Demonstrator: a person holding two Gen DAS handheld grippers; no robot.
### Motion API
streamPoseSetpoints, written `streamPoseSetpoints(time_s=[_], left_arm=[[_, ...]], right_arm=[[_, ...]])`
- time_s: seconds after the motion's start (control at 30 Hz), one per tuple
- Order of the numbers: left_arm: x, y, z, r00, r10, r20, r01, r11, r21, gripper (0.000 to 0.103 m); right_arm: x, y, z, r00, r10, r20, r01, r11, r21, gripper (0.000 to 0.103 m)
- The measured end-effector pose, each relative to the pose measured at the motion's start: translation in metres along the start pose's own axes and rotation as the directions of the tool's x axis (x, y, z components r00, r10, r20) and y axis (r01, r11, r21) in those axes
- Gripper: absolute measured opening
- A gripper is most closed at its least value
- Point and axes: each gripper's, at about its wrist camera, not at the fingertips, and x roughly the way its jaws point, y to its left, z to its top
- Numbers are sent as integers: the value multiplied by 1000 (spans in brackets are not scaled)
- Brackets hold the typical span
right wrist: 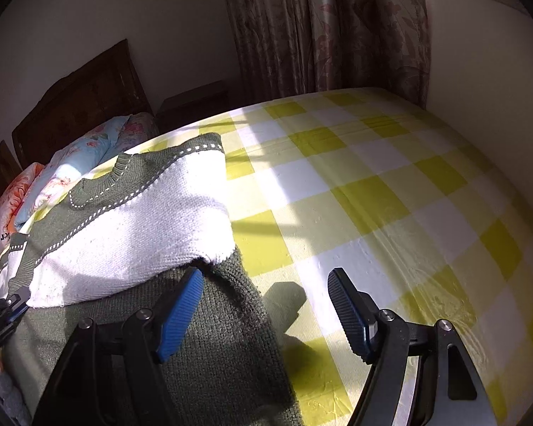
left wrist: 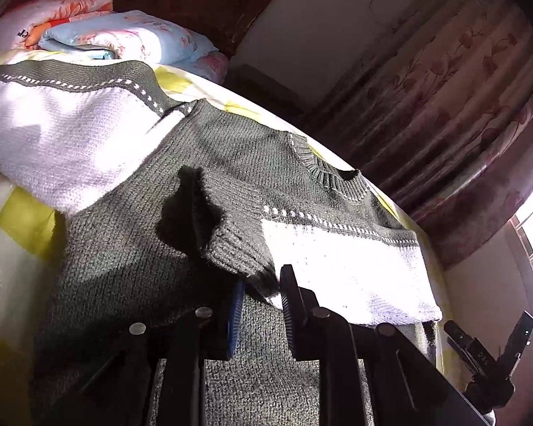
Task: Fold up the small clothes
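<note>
One sweater [left wrist: 231,163] lies flat, neckline toward the curtain [left wrist: 462,106].

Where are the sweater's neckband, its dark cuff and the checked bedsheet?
neckband [left wrist: 332,174], left wrist view, ribbed collar.
dark cuff [left wrist: 236,248], left wrist view, ribbed sleeve end.
checked bedsheet [right wrist: 373,191], right wrist view, bare sunlit checks.
</note>
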Motion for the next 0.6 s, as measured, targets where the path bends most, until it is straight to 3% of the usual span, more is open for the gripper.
streamPoseSetpoints(time_s=[0.13, 0.23, 0.33, 0.4, 0.53, 0.6], left_arm=[[4, -7, -1, 998, 54, 32, -55, 998, 25, 22], [8, -8, -1, 998, 60, 36, -61, 997, 36, 23], [7, -5, -1, 998, 54, 36, -56, 998, 37, 23], [8, -5, -1, 998, 51, 33, -52, 998, 42, 24], [9, -9, -3, 997, 66, 36, -68, 996, 61, 24], [10, -9, -2, 997, 64, 35, -66, 996, 58, 24]], right_arm=[[-15, 17, 33, 989, 120, 81, -113, 990, -88, 103], [9, 58, 64, 977, 212, 12, -205, 954, -220, 103], [61, 94, 88, 959, 240, -150, -274, 918, -287, 103], [110, 101, 96, 914, 244, -323, -323, 921, -219, 103], [127, 109, 107, 922, 176, -346, -243, 956, -162, 103], [118, 121, 107, 944, 193, -267, -250, 947, -200, 103]])
